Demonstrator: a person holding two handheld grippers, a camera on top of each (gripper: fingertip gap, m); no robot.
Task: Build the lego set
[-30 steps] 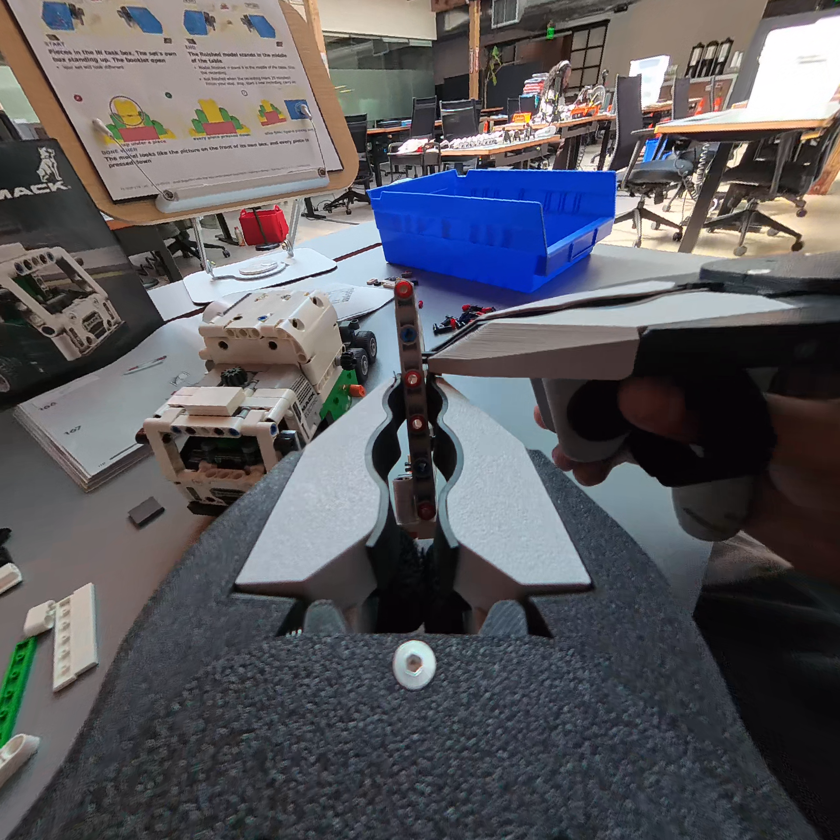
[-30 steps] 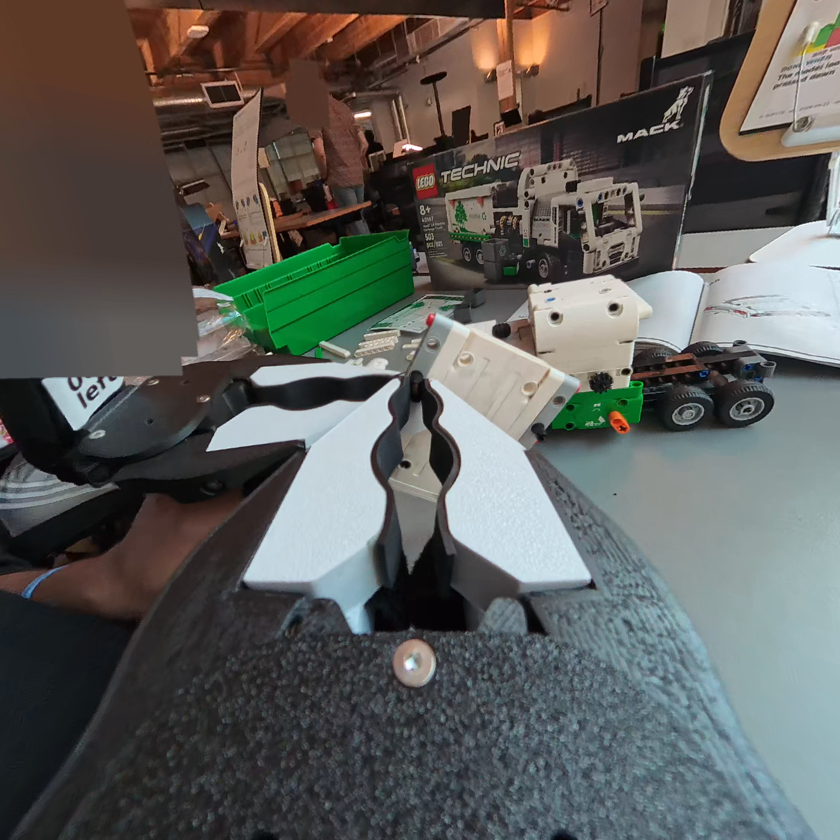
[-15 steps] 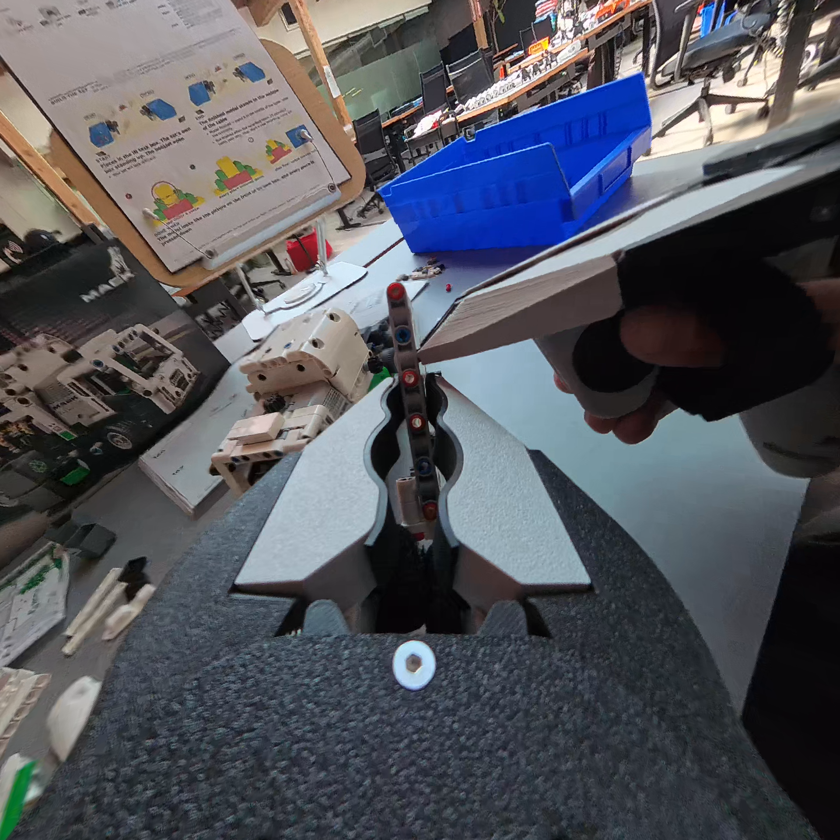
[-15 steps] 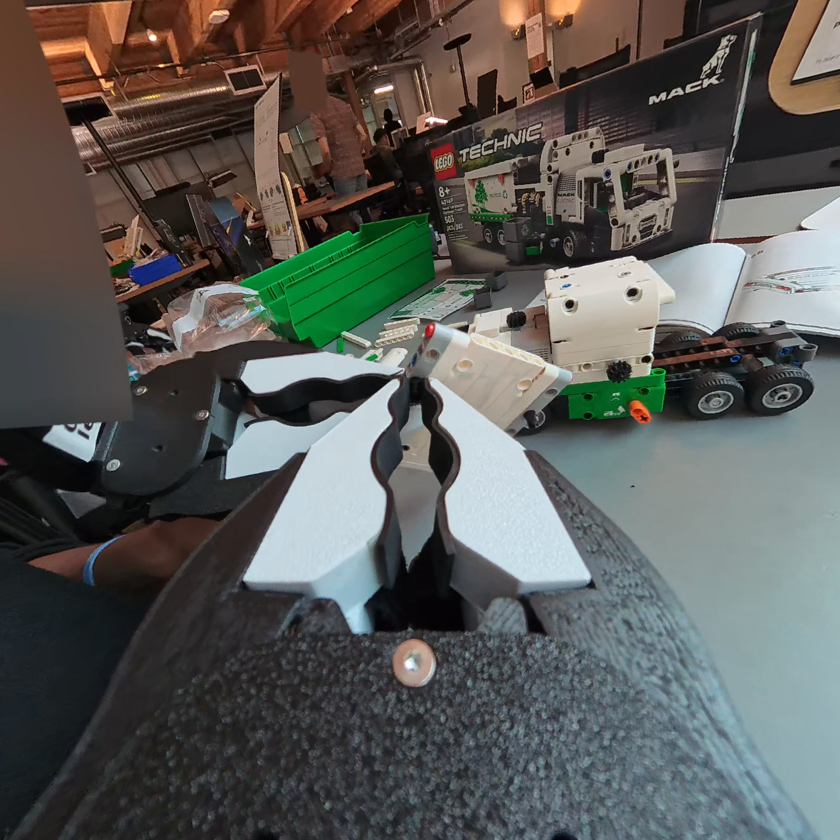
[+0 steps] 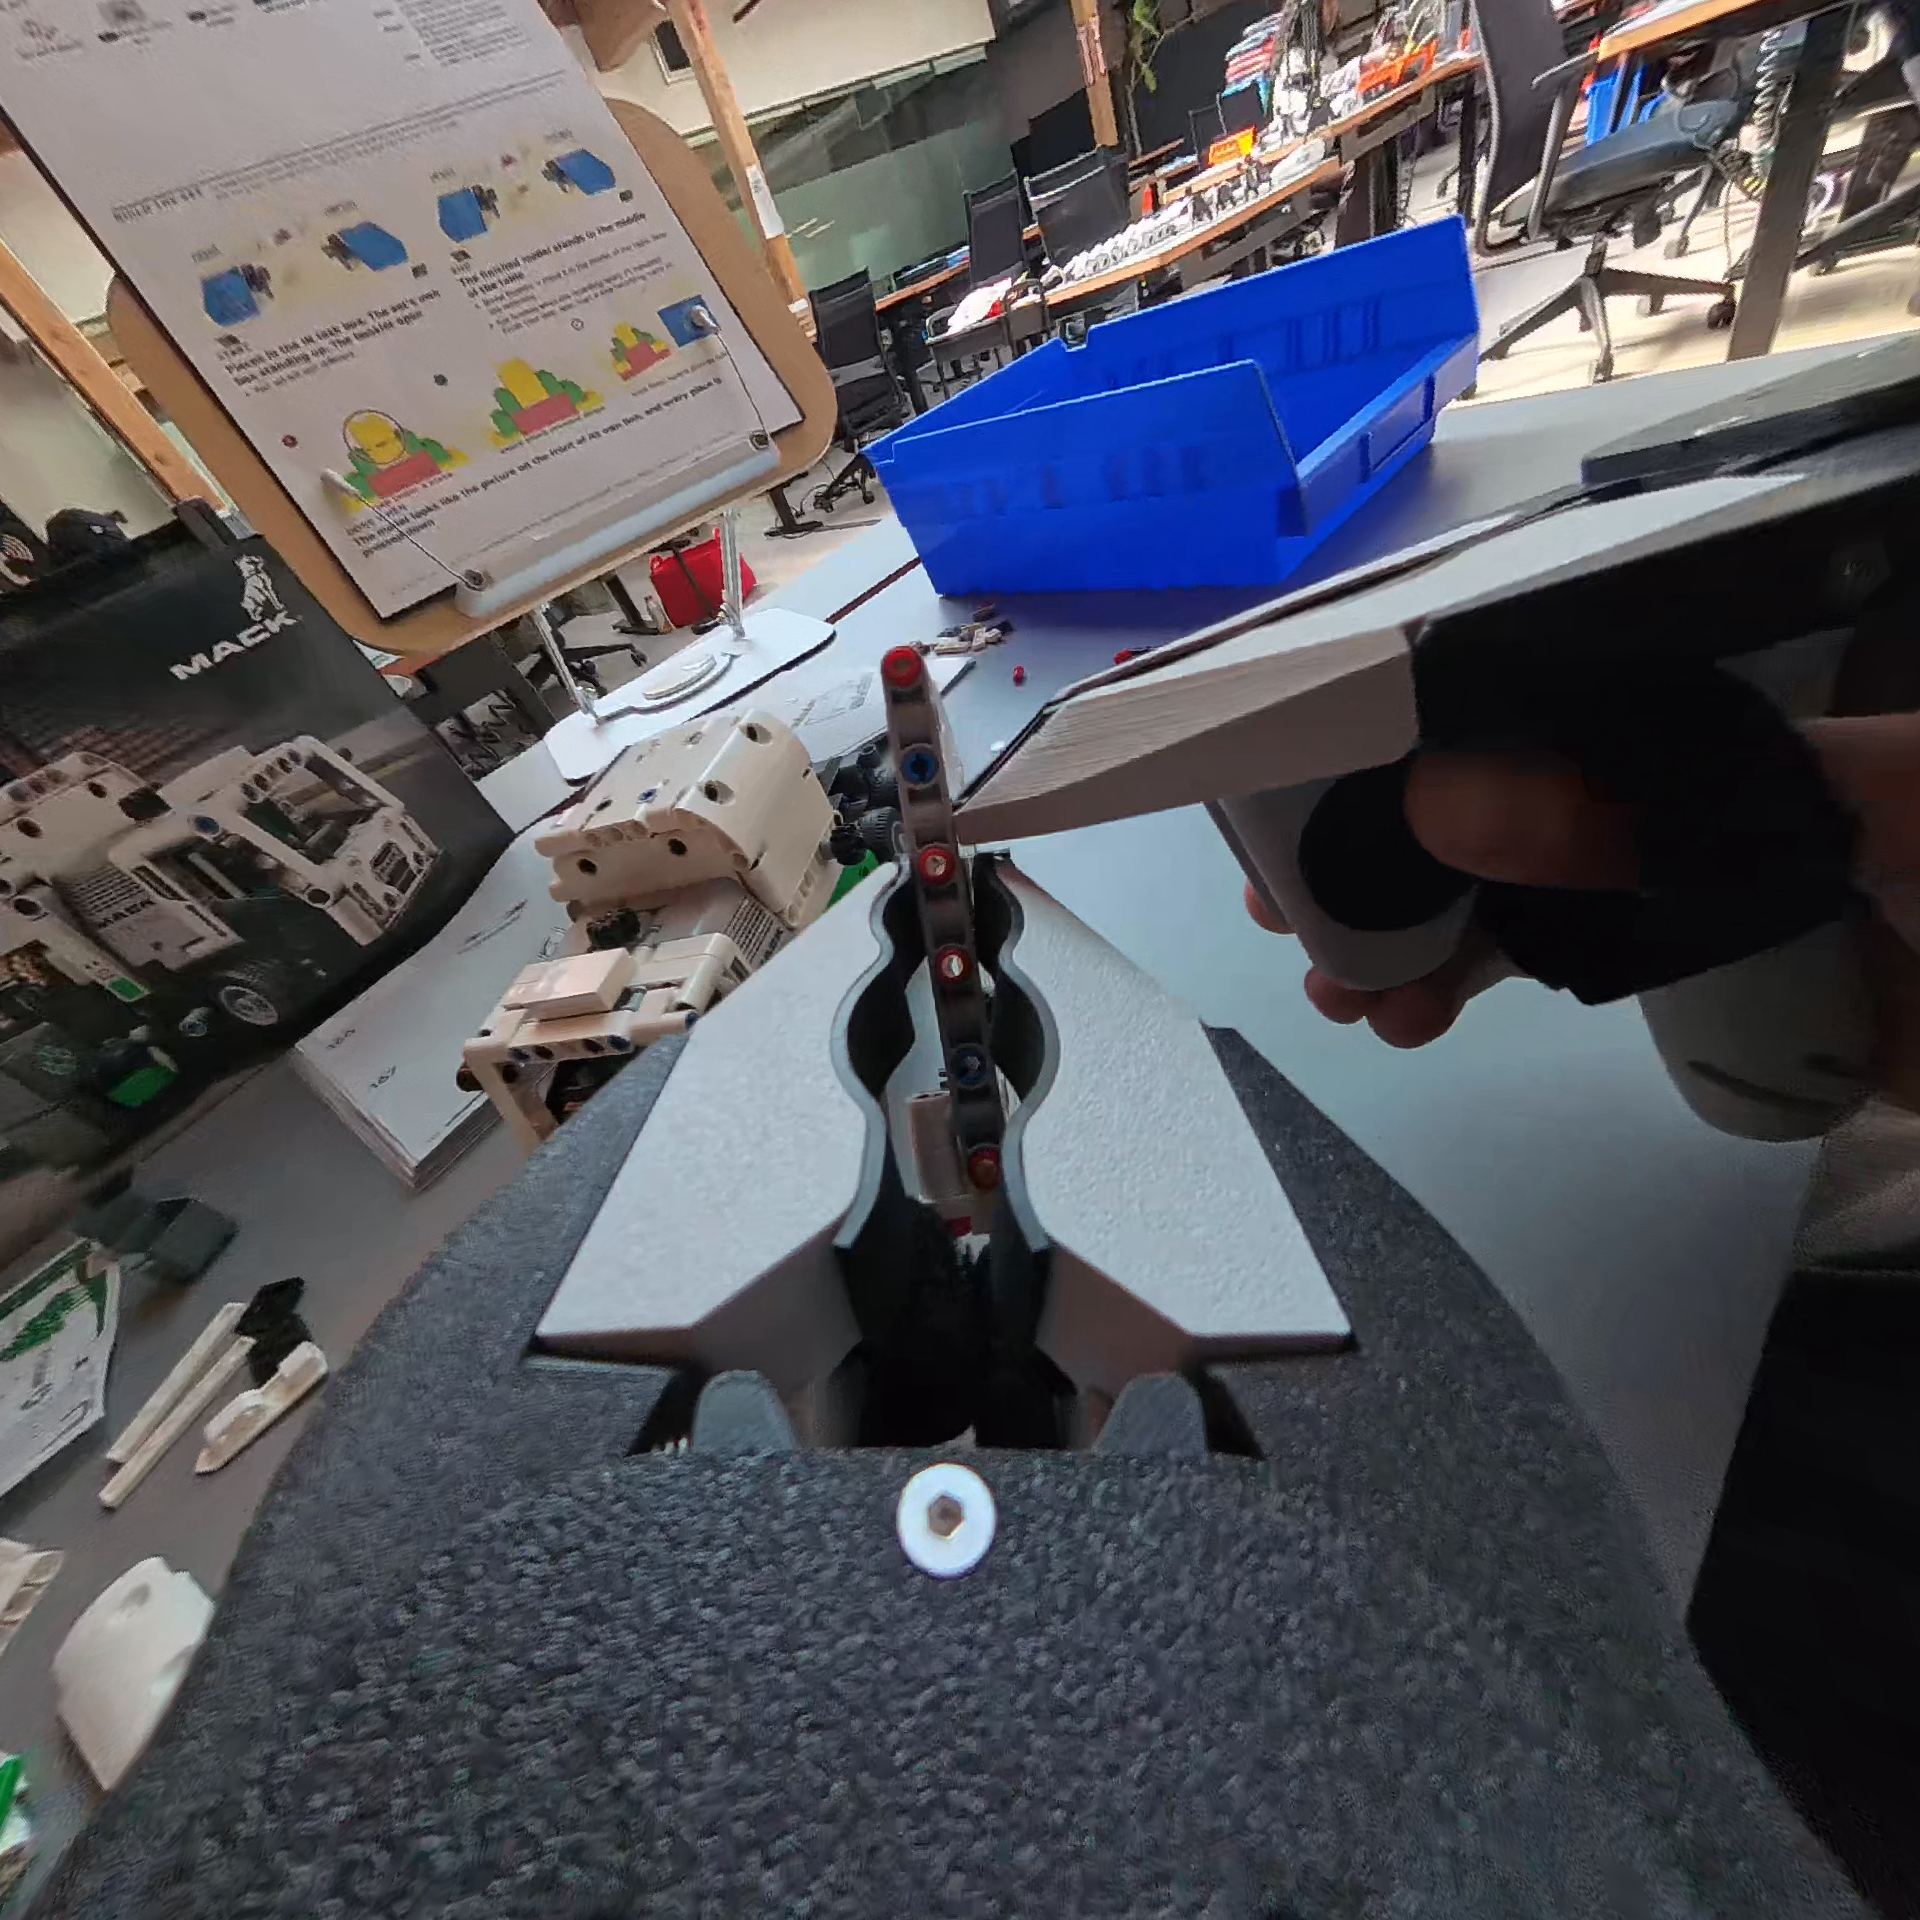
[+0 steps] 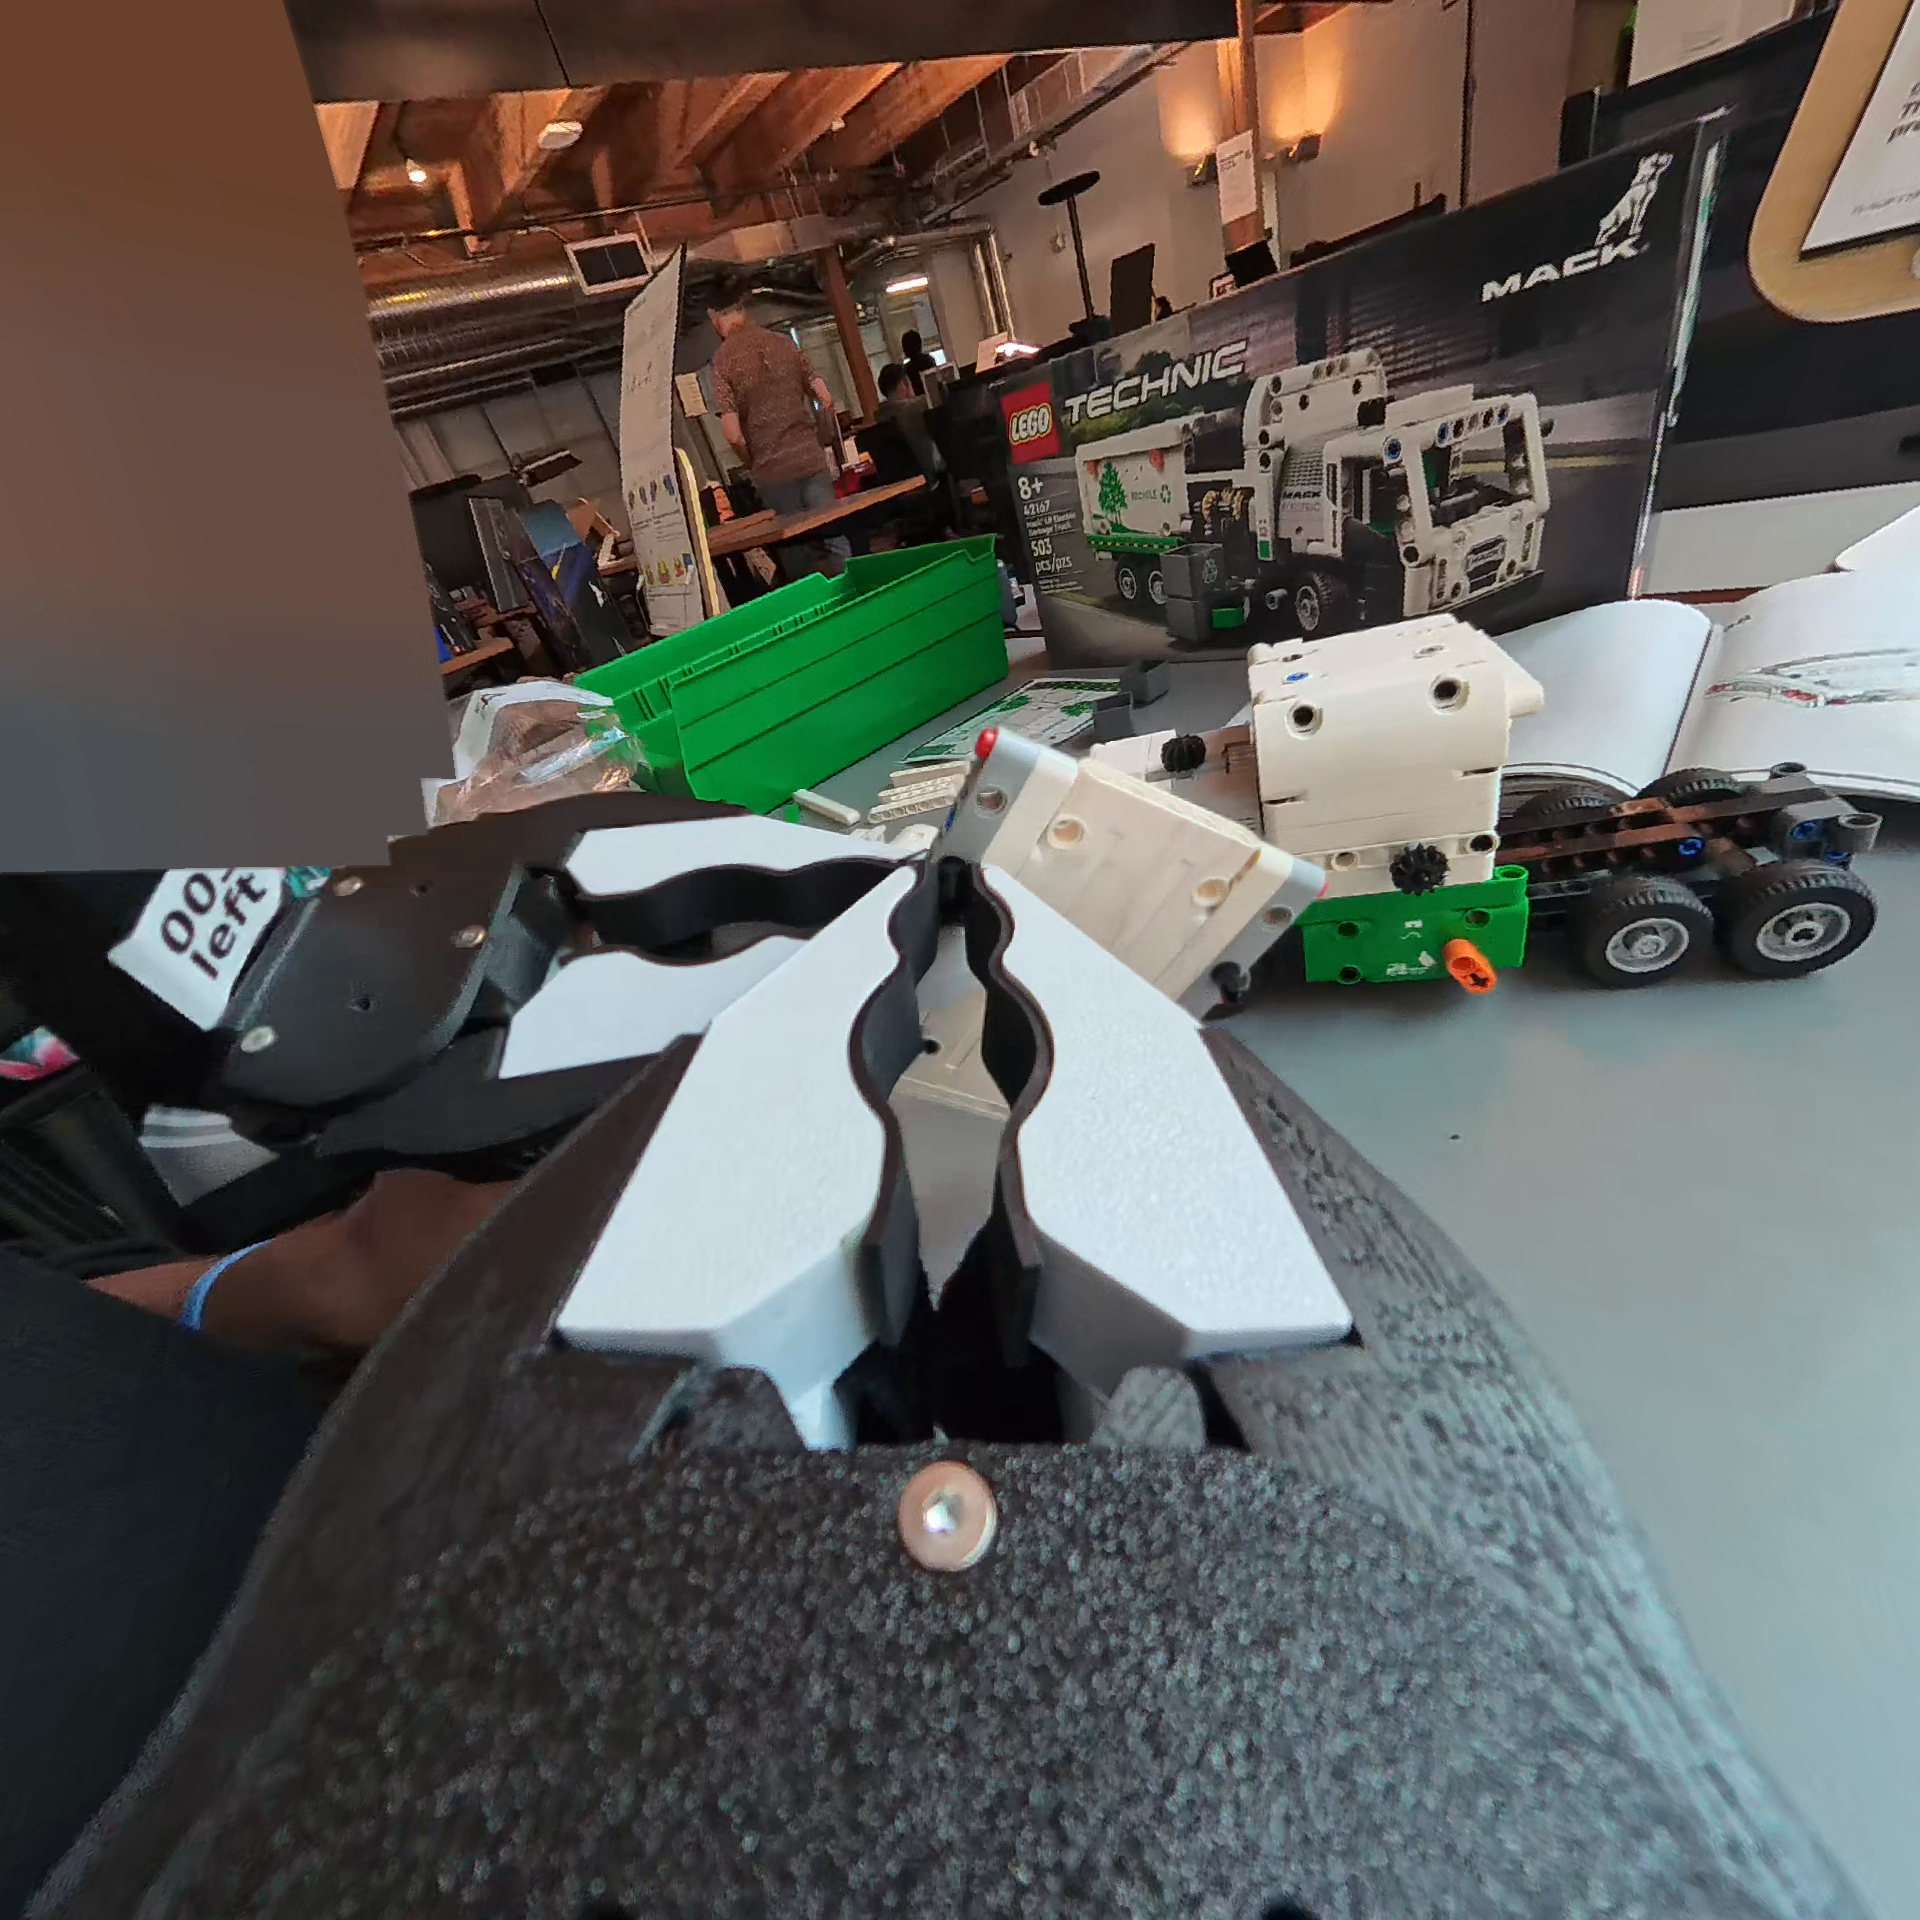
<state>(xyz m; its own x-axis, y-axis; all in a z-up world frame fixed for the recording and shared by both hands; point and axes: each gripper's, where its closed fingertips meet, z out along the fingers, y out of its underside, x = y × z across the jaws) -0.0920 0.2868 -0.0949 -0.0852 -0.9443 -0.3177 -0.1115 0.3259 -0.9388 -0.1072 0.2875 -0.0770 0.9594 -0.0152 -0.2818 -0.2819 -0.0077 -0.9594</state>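
Tongs: our left tongs (image 5: 940, 883) clamp a grey pinned beam (image 5: 928, 831) edging a white panel (image 6: 1132, 883); our right tongs (image 6: 951, 883) pinch a black pin on that panel, toy truck (image 6: 1455, 831) behind on the tabletop (image 6: 1558, 1195)

we see our right gripper (image 6: 951, 883) closed on a small black pin at the grey edge of a white panel assembly (image 6: 1132, 862). our left gripper (image 6: 831, 894) clamps the same piece from the left. behind it, a white-and-green truck model (image 6: 1392, 790) stands on the grey table (image 6: 1558, 1195), near a green bin (image 6: 821, 665).
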